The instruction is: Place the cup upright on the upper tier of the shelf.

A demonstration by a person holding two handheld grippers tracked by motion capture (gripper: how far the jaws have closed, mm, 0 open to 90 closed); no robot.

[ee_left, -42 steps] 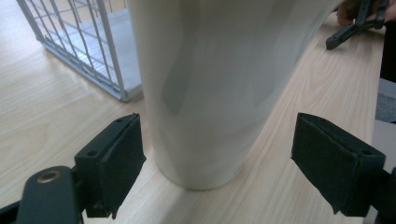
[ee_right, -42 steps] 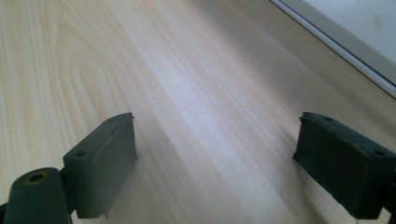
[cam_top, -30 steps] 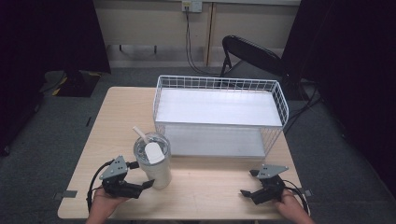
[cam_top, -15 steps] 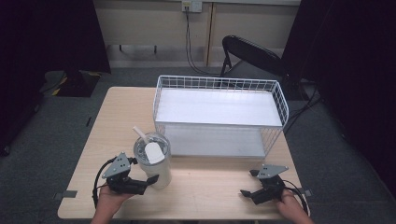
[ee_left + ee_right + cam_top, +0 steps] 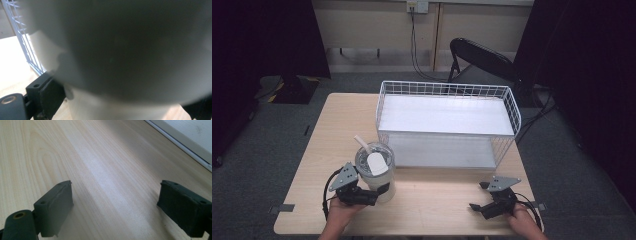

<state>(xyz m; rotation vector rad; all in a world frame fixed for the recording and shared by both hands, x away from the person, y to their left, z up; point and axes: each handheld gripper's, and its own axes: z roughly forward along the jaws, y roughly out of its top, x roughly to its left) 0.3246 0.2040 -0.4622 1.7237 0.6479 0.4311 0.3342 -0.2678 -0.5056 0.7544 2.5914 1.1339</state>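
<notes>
My left claw sits at the near-left part of the bench, pressed up against the cup. In the left gripper view the cup's pale wall is so close that it is blurred, and one black jaw lies against its lower left side while the other shows as a dark edge at the far right, so the jaws stand on either side of the cup. I cannot tell from the pictures whether they are truly clamped on it or only set around it. The cup stands upright on the bench, just in front of the near-left corner of the basket, close to it but apart. It has a clear lid with a white flap, and a straw leans out toward the left and back. My left hand holds this claw from the near edge of the bench.

My right claw rests low over the near-right part of the bench, well apart from the cup. In the right gripper view its jaws stand wide apart with bare wood between them and nothing held. The white base edge of the basket runs across the upper right corner of that view.

The basket is white wire with a pale floor, and it stands at the middle and far right of the bench.
</notes>
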